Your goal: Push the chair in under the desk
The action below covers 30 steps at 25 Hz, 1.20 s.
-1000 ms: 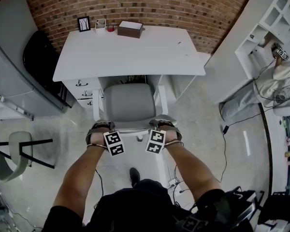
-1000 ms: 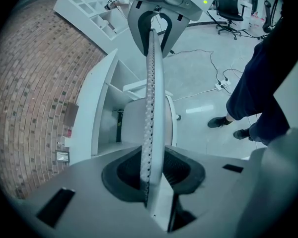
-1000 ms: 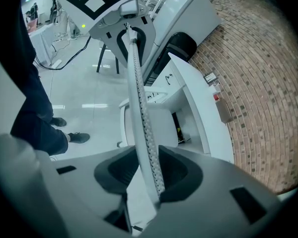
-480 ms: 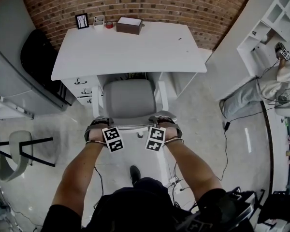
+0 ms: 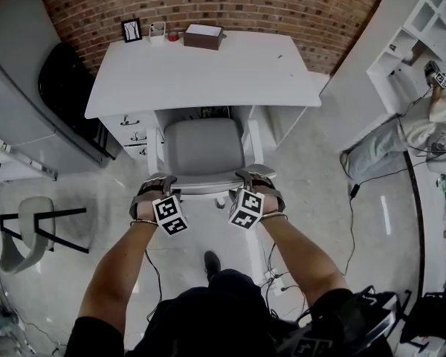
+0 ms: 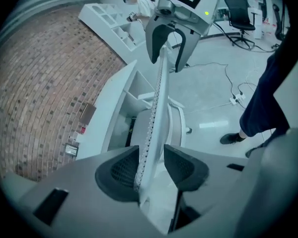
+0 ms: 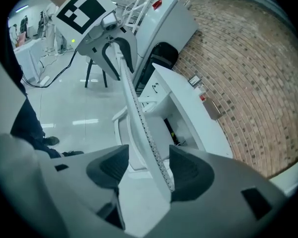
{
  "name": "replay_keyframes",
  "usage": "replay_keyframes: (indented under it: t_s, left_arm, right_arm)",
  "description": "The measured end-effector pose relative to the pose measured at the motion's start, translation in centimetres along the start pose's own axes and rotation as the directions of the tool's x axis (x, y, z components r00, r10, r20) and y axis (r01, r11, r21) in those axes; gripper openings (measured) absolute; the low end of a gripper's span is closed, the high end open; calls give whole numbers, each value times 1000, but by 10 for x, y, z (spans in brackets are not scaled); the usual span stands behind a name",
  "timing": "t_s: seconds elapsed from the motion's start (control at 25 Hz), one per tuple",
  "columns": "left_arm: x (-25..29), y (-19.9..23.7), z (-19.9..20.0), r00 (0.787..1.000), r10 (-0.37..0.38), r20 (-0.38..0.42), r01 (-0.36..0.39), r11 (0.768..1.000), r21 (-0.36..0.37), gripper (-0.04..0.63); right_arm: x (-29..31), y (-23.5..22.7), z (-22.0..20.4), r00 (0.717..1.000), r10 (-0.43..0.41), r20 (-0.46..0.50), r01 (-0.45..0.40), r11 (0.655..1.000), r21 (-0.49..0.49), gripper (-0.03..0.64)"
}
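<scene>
Two grippers: left gripper (image 6: 151,165), right gripper (image 7: 144,167). One desk (image 5: 208,73) ahead of them, bearing one frame (image 5: 131,30), one cup (image 5: 157,29), one box (image 5: 203,36). At least three chairs: grey chair (image 5: 204,146) at their jaws, second chair (image 5: 22,233) leftwards, office chair (image 6: 237,11) far rightwards

chair (image 5: 204,149) fills desk (image 5: 208,69) bay, sides seemingly tight

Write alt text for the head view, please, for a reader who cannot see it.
Seen from above, a person's left gripper and right gripper straddle the top edge of a grey-and-white office chair drawn up to a white desk against a brick wall. Both grippers' jaws have just been opening, the backrest between them.
</scene>
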<state>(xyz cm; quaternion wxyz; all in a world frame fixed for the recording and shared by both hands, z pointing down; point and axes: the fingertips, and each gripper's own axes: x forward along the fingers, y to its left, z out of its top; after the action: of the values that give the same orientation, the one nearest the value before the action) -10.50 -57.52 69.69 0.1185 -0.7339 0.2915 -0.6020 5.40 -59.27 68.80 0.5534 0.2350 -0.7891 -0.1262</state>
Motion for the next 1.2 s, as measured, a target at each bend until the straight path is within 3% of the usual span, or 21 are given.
replay_keyframes:
  t_s: [0.16, 0.32, 0.6, 0.72, 0.92, 1.04, 1.2]
  left_arm:
    - [-24, -3, -2, 999, 29, 43, -27, 998, -62, 164]
    - [-59, -11, -1, 989, 81, 123, -65, 990, -122, 158]
    - [-131, -38, -19, 950, 154, 270, -52, 936, -348, 64]
    - [-160, -52, -34, 930, 194, 313, -34, 891, -453, 18]
    - [-208, -72, -50, 888, 259, 381, 32, 791, -611, 8]
    - [-243, -77, -52, 845, 302, 441, 80, 744, -663, 8]
    - [-291, -92, -53, 779, 356, 516, 160, 683, -712, 6]
  right_arm:
    - [-22, 1, 0, 998, -43, 39, 39, 994, 106, 240]
    - [-51, 3, 6, 991, -105, 86, 80, 964, 253, 209]
    - [-109, 27, 28, 972, -181, 152, 110, 917, 383, 133]
    - [-135, 37, 45, 955, -212, 209, 93, 879, 467, 103]
    - [-177, 55, 63, 920, -267, 287, 50, 805, 591, 66]
    - [-201, 68, 70, 906, -298, 300, 63, 797, 601, 37]
    - [-229, 96, 79, 892, -293, 345, -1, 762, 647, 14]
